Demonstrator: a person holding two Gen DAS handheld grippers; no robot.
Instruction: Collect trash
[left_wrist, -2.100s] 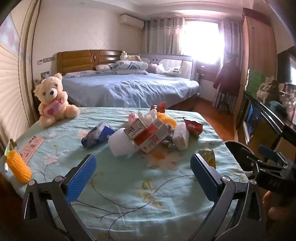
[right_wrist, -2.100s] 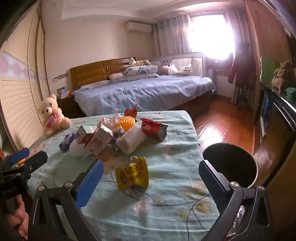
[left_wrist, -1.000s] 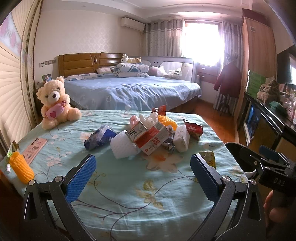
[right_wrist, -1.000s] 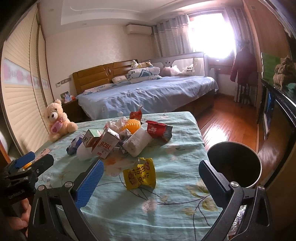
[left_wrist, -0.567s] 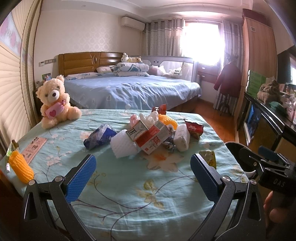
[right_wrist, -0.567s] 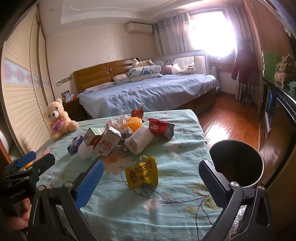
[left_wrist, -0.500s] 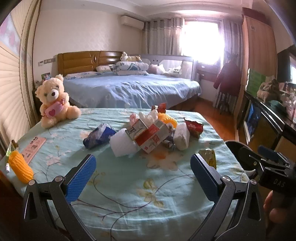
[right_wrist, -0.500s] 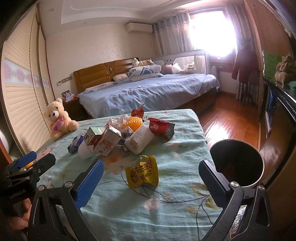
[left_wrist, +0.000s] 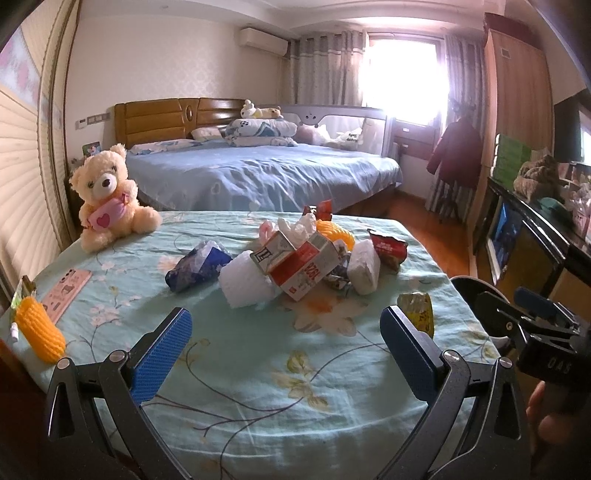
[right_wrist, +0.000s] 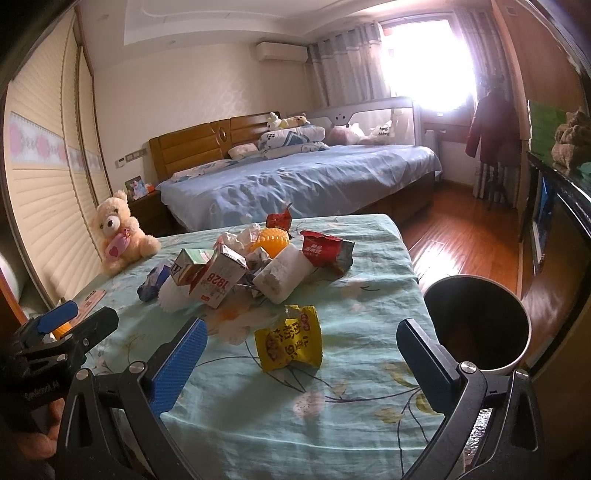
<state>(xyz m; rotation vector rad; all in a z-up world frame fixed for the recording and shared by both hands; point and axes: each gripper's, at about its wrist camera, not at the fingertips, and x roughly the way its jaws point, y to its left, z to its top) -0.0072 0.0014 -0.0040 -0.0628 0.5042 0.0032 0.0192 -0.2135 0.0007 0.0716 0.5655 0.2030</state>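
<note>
A pile of trash lies mid-table: a red-and-white carton, a white foam block, a white wad, a blue wrapper, a red snack bag. A yellow snack bag lies apart, nearest my right gripper, which is open and empty just short of it. My left gripper is open and empty over the cloth, short of the pile. A dark bin stands off the table's right edge.
The table has a light green floral cloth. A teddy bear sits at its far left corner. A toy corn cob and a pink card lie at the left edge. A bed stands behind; a dark cabinet at right.
Both grippers have drifted slightly, so the views shift a little; the right one is a bit closer to the yellow bag. Nothing on the table has moved. Both stay open.
</note>
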